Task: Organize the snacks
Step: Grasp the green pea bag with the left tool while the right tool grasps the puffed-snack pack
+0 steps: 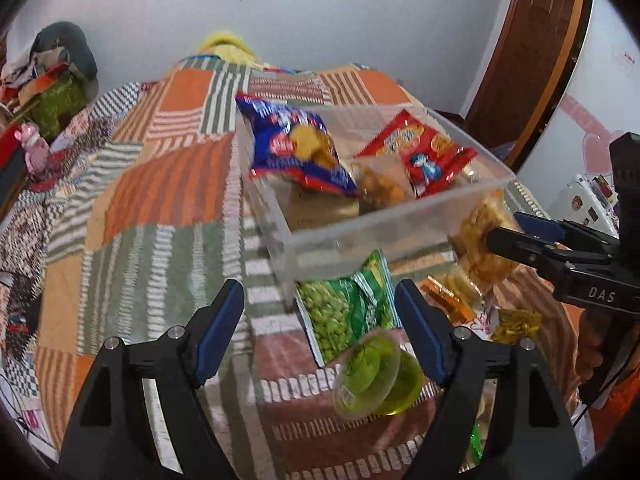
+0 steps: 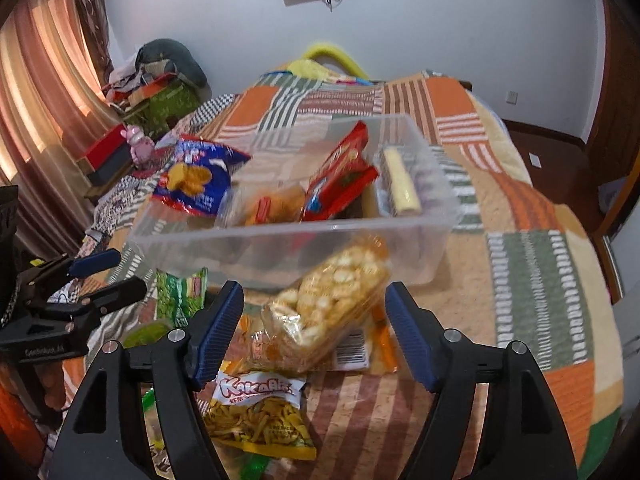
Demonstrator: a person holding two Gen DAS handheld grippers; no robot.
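- The left hand-held gripper (image 1: 320, 332) stands with its jaws wide apart, gripping nothing; between its blue pads lie a green pea packet (image 1: 346, 316) and a small cup of green jelly (image 1: 378, 374), neither pressed.
- The right hand-held gripper (image 2: 314, 334) is likewise spread open, with a clear bag of round crackers (image 2: 332, 300) lying loose between its fingers, apart from the pads.
- Below that bag lies a yellow Kokabiz packet (image 2: 260, 412).
- Just beyond both is a clear plastic box (image 1: 384, 224), holding a blue chip packet (image 1: 296, 144), a red biscuit packet (image 1: 420, 152) and other snacks.
- All of it rests on a bed with an orange, green and white patchwork quilt (image 2: 532, 264).
- Beyond are a pale wall, striped curtains (image 2: 44, 92) and a wooden door (image 1: 532, 48).
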